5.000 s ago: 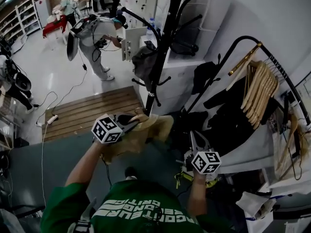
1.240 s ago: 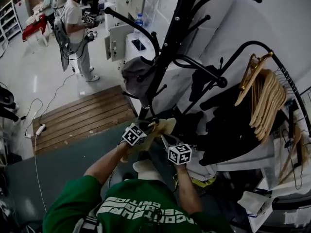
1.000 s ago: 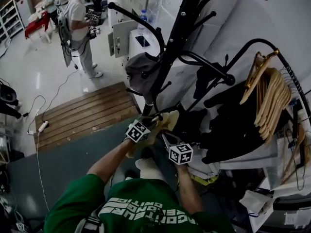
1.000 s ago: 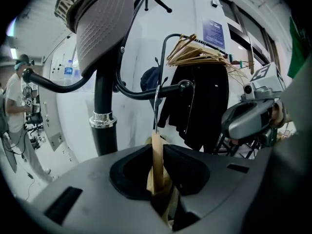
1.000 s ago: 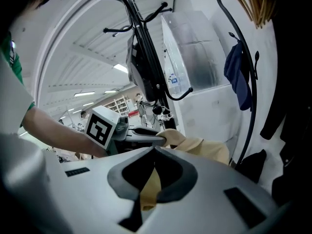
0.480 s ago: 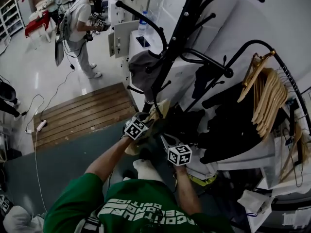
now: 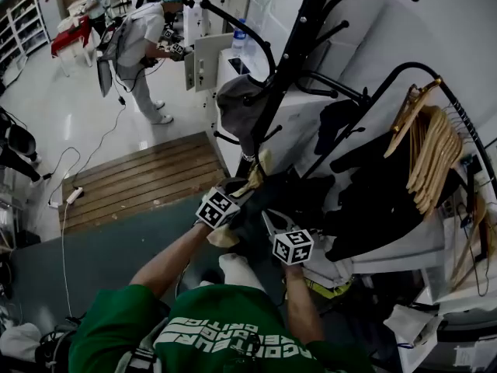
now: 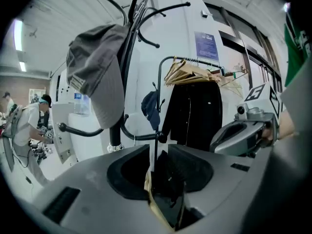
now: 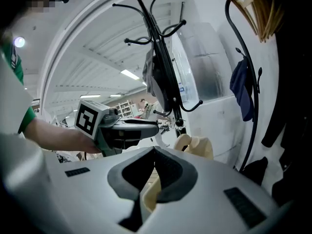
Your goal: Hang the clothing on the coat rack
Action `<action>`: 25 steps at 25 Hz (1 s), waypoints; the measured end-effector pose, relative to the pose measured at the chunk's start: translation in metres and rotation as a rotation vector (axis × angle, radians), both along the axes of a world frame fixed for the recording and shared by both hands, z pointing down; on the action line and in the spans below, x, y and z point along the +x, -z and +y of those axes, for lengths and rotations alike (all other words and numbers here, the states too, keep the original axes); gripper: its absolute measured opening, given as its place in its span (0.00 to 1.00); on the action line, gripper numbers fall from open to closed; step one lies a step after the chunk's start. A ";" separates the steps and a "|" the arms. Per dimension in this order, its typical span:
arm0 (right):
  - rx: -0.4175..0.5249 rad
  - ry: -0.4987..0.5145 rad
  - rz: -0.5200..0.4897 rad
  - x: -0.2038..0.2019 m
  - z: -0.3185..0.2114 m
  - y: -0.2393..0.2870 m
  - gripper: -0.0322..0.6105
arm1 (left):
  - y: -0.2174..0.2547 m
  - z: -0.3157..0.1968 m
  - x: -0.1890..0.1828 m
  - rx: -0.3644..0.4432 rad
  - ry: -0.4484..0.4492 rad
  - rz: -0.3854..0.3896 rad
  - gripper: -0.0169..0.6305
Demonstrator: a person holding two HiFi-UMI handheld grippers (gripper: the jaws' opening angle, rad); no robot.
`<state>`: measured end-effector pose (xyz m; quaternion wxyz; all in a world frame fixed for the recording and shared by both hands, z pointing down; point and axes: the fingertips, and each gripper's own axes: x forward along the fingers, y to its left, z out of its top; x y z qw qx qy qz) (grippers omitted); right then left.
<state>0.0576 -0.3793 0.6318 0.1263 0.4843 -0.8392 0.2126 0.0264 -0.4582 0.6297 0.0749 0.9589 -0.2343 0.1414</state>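
Two grippers meet at the beige garment (image 7: 253, 179), low beside the coat rack (image 7: 273, 76) pole and on none of its hooks. Your right gripper (image 9: 155, 154) is clenched on a pale fold. Your left gripper (image 8: 158, 155) has just been opening its jaws; they stand released, with dark and beige cloth lying between them. A grey cap (image 7: 233, 103) hangs on the rack, left of the pole.

Can read no word or number for certain. Across the back of the green shirt (image 7: 233, 334), white lettering in a few lines, upside down in the head view and too smeared to spell out. On the white wall, a blue notice (image 8: 206, 45), print too small. On the left cube (image 7: 217, 208) and right cube (image 7: 293, 246), black-and-white square patterns only, no letters.
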 end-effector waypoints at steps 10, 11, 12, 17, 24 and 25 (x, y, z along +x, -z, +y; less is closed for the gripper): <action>0.148 0.007 -0.058 -0.017 0.015 0.083 0.06 | 0.109 0.048 -0.024 0.104 0.033 0.149 0.10; 0.160 0.006 -0.068 -0.017 0.016 0.091 0.06 | 0.117 0.053 -0.026 0.111 0.035 0.161 0.09; 0.170 0.006 -0.077 -0.018 0.018 0.099 0.06 | 0.125 0.058 -0.028 0.114 0.035 0.172 0.08; 0.202 0.016 -0.091 -0.020 0.027 0.130 0.06 | 0.146 0.080 -0.041 0.129 0.051 0.196 0.03; 0.238 0.031 -0.087 -0.021 0.039 0.151 0.06 | 0.144 0.103 -0.054 0.066 0.076 0.227 0.03; 0.237 0.031 -0.083 -0.020 0.040 0.151 0.06 | 0.142 0.105 -0.055 0.060 0.078 0.231 0.03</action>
